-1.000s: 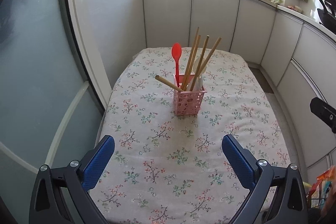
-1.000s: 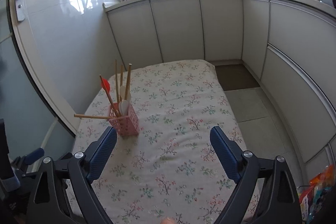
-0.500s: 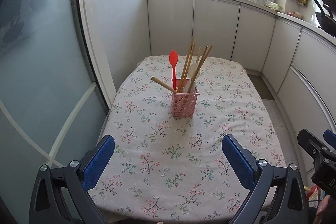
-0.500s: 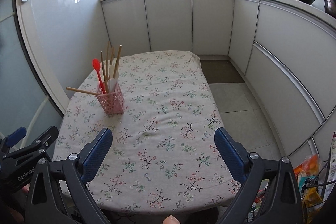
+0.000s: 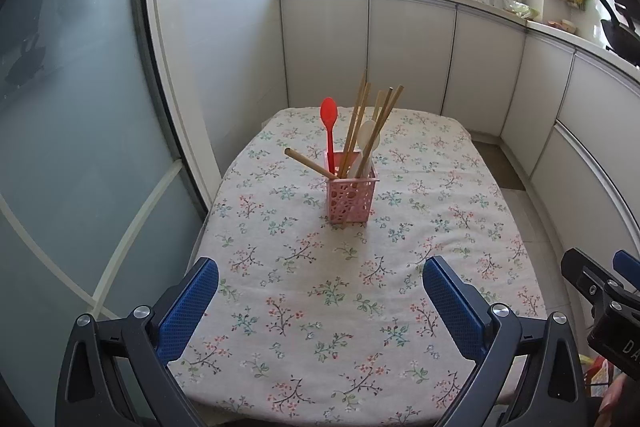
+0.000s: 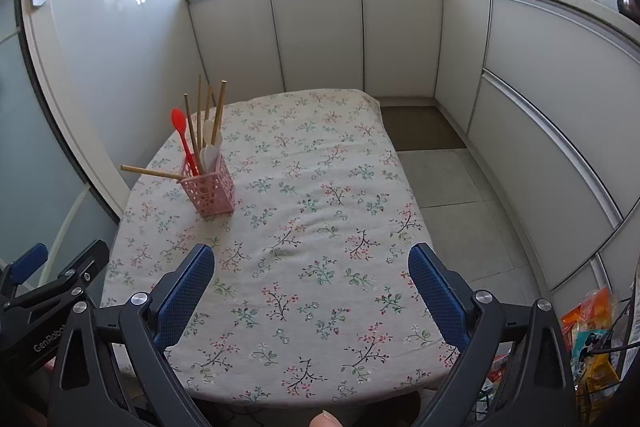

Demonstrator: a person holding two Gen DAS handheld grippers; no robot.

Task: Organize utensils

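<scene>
A pink perforated utensil holder (image 5: 351,199) stands on the floral tablecloth (image 5: 360,287); it also shows in the right wrist view (image 6: 210,193). In it are a red spoon (image 5: 329,123), a white spoon (image 5: 366,141) and several wooden chopsticks (image 5: 358,123); one chopstick (image 5: 308,163) leans out low to the left. My left gripper (image 5: 320,301) is open and empty over the table's near edge, well short of the holder. My right gripper (image 6: 311,291) is open and empty at the near edge, right of the holder.
White kitchen cabinets (image 5: 412,55) curve behind and to the right of the table. A frosted glass door (image 5: 80,147) is on the left. Tiled floor (image 6: 452,187) lies right of the table. Snack bags (image 6: 592,339) sit at lower right.
Both grippers have drawn back and up from the table; the holder looks smaller and farther. Both stay open and empty. The utensils have not moved.
</scene>
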